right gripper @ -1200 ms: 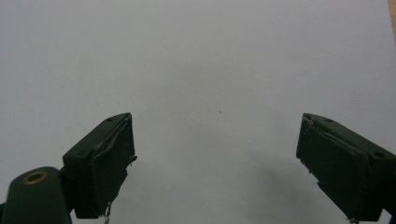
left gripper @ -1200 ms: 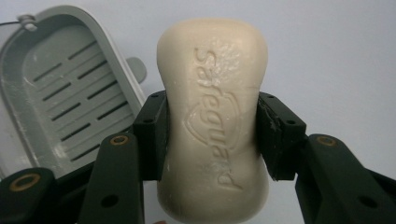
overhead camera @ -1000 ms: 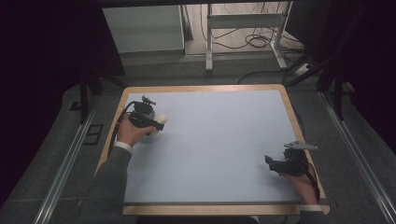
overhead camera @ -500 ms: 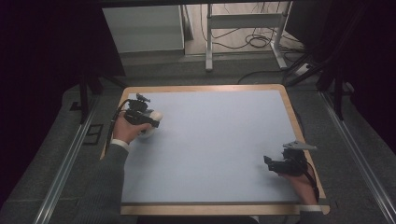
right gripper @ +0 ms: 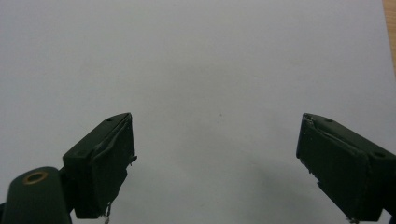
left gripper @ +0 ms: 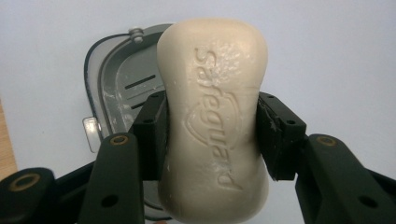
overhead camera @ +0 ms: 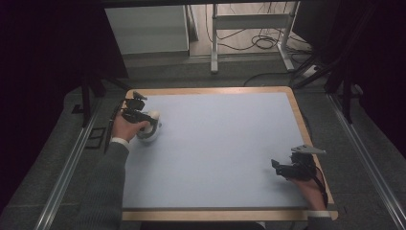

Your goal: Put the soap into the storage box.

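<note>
A cream bar of soap (left gripper: 212, 70) stamped "Safeguard" is clamped across its narrow waist by my left gripper (left gripper: 212, 121), which is shut on it. Just below the soap lies a grey soap dish (left gripper: 119, 79) with drain slots and a small clasp. In the high view my left gripper (overhead camera: 143, 117) hovers at the mat's far left, with the soap (overhead camera: 153, 116) over the dish (overhead camera: 148, 135). My right gripper (overhead camera: 276, 166) rests low at the near right. Its jaws (right gripper: 215, 158) stand wide apart with nothing between them, over bare mat.
A pale blue mat (overhead camera: 220, 143) covers the wooden table (overhead camera: 210, 90). Dark floor rails run along both sides. A white cabinet (overhead camera: 146, 28) and a metal stand (overhead camera: 249, 24) with cables sit beyond the far edge.
My left hand has shifted slightly to the left with the soap, and the grey dish now shows beneath it. The right gripper has stayed put.
</note>
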A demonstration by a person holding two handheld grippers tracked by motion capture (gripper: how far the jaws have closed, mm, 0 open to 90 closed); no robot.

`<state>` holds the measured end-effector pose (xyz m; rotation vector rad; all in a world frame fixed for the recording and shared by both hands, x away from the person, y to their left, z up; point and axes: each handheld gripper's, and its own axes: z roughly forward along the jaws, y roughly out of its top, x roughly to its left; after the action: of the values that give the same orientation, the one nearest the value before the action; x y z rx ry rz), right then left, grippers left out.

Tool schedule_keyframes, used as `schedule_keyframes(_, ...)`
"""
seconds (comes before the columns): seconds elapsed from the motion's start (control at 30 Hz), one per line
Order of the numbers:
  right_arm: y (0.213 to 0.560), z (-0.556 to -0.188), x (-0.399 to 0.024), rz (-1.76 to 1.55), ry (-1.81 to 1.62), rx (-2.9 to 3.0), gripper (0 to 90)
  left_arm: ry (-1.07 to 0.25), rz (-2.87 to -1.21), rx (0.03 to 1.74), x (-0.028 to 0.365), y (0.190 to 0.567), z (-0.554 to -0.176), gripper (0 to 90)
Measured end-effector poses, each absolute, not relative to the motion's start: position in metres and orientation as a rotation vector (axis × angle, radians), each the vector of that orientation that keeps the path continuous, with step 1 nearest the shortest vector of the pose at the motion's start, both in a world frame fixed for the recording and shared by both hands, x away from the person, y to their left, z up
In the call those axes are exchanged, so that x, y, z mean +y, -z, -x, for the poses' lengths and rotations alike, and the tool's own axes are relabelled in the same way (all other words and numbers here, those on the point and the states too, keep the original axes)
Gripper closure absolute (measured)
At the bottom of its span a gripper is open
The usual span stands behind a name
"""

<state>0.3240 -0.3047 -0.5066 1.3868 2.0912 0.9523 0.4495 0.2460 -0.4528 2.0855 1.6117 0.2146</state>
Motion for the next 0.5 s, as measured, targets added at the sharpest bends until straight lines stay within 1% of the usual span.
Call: schedule_keyframes(0.5, 0.507, -0.324, -0.306, -1.389, -0.950, 2.092, 11.5, -0.217, -2.078, 1.693, 0.252, 0.469, -0.456, 49.4)
